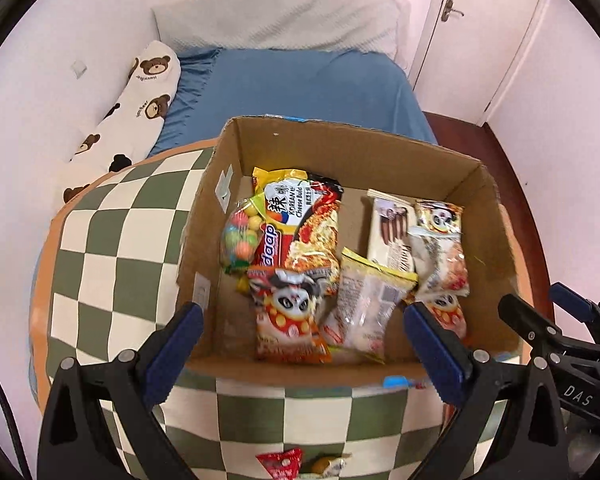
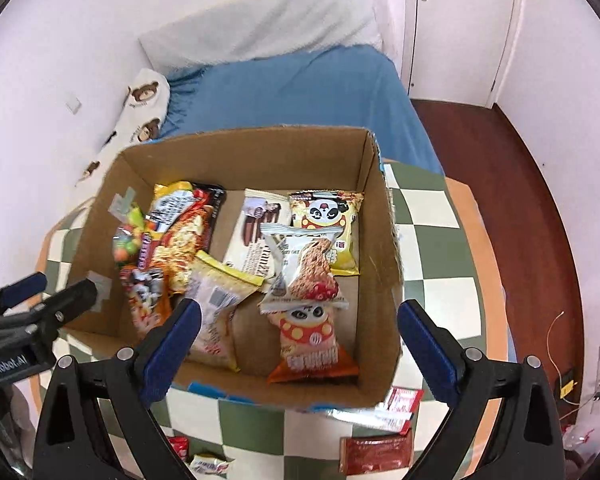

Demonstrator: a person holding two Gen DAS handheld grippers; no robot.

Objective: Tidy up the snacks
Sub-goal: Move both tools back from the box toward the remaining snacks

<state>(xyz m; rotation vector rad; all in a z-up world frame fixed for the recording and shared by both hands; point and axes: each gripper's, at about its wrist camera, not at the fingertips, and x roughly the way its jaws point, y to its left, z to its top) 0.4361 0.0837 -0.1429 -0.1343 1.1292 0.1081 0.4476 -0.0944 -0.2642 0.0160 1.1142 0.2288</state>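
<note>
Both grippers hang above the cardboard box (image 1: 352, 148), which sits on the checkered cloth (image 1: 112, 248) at the foot of the bed (image 1: 292, 84). Left gripper (image 1: 300, 344) jaws spread wide, nothing between them; right gripper (image 2: 296, 340) likewise released and empty.

Most snacks are already in the box: noodle pack (image 1: 304, 216) and candy bag (image 1: 240, 236) far-left, panda packet (image 1: 288, 316) near-left, clear-wrap packet (image 1: 364, 300) near the middle, chocolate-stick box (image 1: 392, 228) and more panda packs on the right, with a cookie packet (image 2: 304, 268) lying on top of the right-hand pile.

Still out, on the cloth near the box's near edge: a red sachet (image 2: 376, 454), a red-white packet (image 2: 400, 404) right against the near-right corner, plus a small red pack (image 1: 280, 462) and a gold-wrapped piece (image 1: 326, 464) low in the left view.

Judgement: task is far along; the step in hand is fetching the stragglers. To do it well:
- Pull back and down toward the near cloth, clearing the box wall.
- Flat sachets lie flush on soft cloth, so come in low, pinch an edge, expect the cloth to bunch.
- Take the red sachet with the right gripper, the small red pack with the left.
- Drop into the bare floor patch mid-box, not onto the piles.
</note>
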